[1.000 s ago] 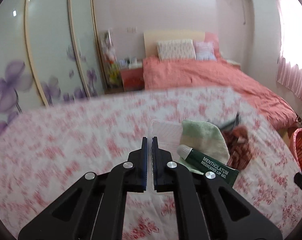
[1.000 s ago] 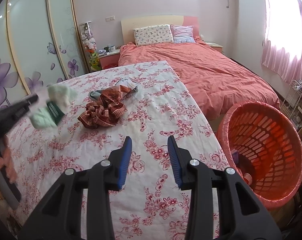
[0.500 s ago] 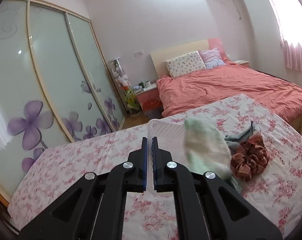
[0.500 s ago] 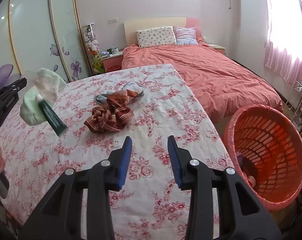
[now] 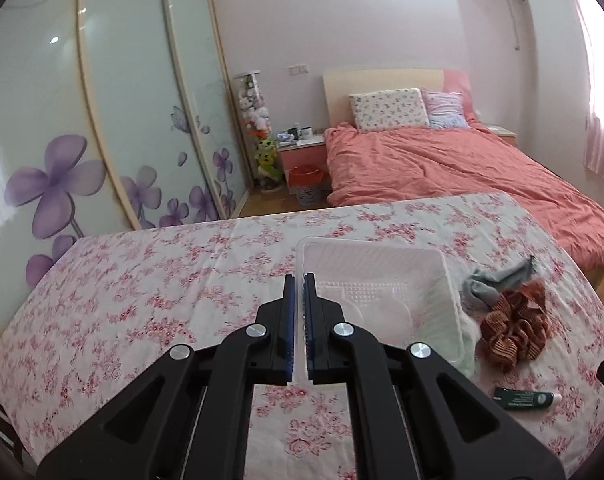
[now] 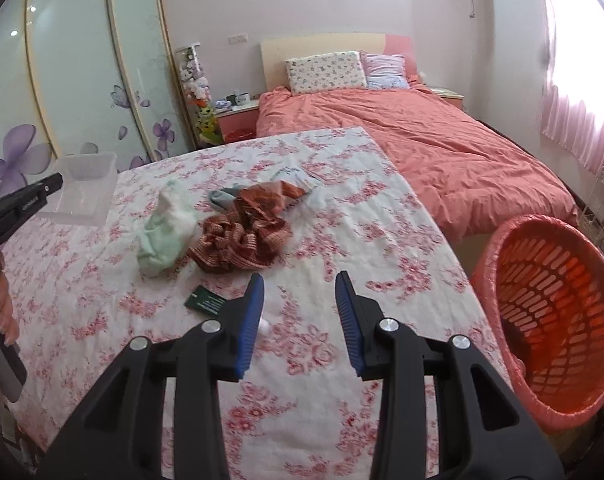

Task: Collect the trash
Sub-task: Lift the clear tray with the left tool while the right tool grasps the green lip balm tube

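Left wrist view shows the left tool [image 5: 297, 312] clamped on the near wall of a clear plastic tray [image 5: 386, 280], which is held up above the counter [image 5: 149, 312] with its flowered cloth; the tray looks empty, though its far side is hard to read through the plastic. From the right wrist view the right tool [image 6: 299, 312] hangs over the counter with its jaws apart and nothing between them. Just ahead of its left finger lies a dark green tube [image 6: 205, 304], flat on the cloth. Beyond the tube sit a pale green cloth [image 6: 165, 232] and, touching it, a crumpled rust plaid cloth [image 6: 241, 236], with a grey-blue piece [image 6: 223, 196] behind. An orange slatted basket [image 6: 558, 308] stands beside the counter's right edge, and a bed with a coral cover [image 6: 442, 148] lies farther back.
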The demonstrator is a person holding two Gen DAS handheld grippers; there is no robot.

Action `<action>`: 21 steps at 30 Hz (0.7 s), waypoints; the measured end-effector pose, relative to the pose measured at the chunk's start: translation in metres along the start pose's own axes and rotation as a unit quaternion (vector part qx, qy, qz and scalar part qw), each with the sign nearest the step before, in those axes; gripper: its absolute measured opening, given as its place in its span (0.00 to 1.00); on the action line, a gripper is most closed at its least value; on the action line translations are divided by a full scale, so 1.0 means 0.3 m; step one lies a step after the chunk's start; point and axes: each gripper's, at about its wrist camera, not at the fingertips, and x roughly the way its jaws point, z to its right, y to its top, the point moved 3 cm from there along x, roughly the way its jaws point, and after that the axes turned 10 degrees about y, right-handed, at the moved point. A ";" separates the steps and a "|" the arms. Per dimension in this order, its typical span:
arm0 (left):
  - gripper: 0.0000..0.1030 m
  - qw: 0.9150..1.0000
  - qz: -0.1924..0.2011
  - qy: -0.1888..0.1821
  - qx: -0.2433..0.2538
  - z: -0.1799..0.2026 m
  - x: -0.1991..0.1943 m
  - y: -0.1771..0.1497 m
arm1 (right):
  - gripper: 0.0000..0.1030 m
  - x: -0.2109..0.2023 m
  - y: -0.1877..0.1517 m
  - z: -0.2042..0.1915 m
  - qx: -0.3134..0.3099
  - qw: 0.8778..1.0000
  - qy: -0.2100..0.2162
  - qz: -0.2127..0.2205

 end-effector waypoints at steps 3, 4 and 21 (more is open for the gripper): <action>0.04 1.000 -0.008 0.002 -0.012 -0.028 0.017 -0.009 | 0.36 0.018 0.003 -0.027 -0.007 1.000 0.017 -0.005; 0.04 1.000 -0.012 0.002 -0.017 -0.034 0.023 -0.012 | 0.36 0.035 -0.001 -0.043 -0.010 0.999 0.030 -0.013; 0.04 0.997 -0.042 -0.022 -0.060 -0.094 0.068 -0.037 | 0.28 0.212 -0.082 -0.113 -0.065 0.990 0.034 -0.119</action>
